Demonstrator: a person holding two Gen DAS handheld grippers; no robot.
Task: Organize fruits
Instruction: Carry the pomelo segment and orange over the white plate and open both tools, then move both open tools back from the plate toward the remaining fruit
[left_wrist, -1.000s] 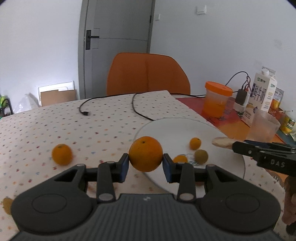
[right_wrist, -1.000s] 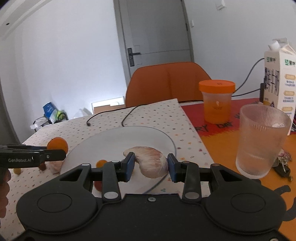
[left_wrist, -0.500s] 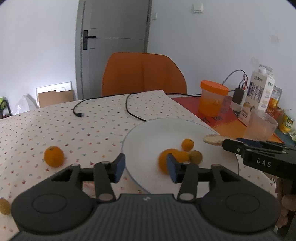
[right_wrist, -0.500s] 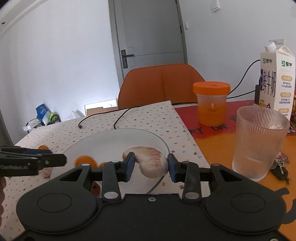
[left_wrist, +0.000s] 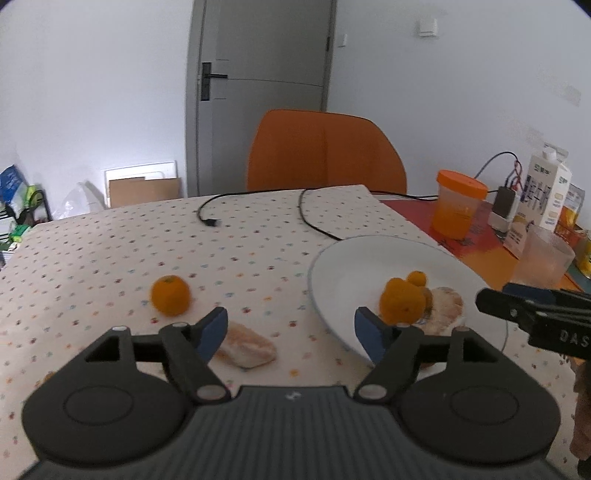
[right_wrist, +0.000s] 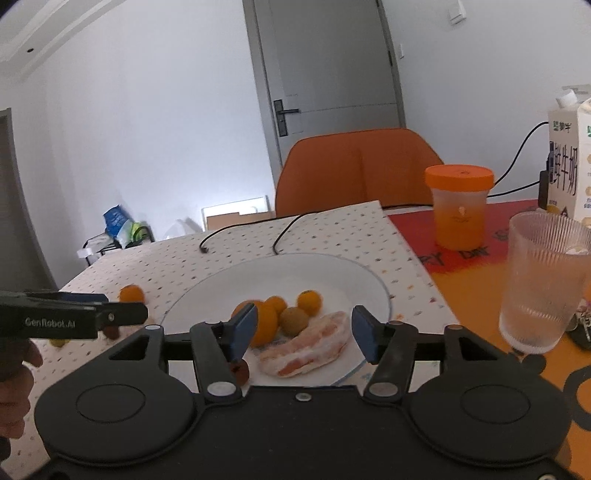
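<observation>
My left gripper (left_wrist: 290, 332) hangs over the dotted tablecloth with its jaws opening and nothing pressed between them. A pale pomelo segment (left_wrist: 245, 347) lies on the cloth under its left finger, and an orange (left_wrist: 170, 300) sits further left. The white plate (right_wrist: 369, 280) holds a large orange (right_wrist: 264, 321), two small oranges, a green-brown kiwi (right_wrist: 293, 320) and a pomelo segment (right_wrist: 306, 349). My right gripper (right_wrist: 303, 332) hovers over the plate's near side, jaws opening, and that segment lies free on the plate below them.
A ribbed glass (right_wrist: 543, 280), an orange-lidded cup (right_wrist: 459, 210) and a milk carton (right_wrist: 569, 158) stand to the right on the orange mat. Black cables (left_wrist: 314, 218) cross the far cloth. An orange chair (left_wrist: 325, 151) stands behind the table. A small red fruit (right_wrist: 240, 371) lies by the plate.
The left gripper let the large orange go onto the plate, spread its jaws and swung left. The right gripper released the pomelo segment, which now rests on the plate.
</observation>
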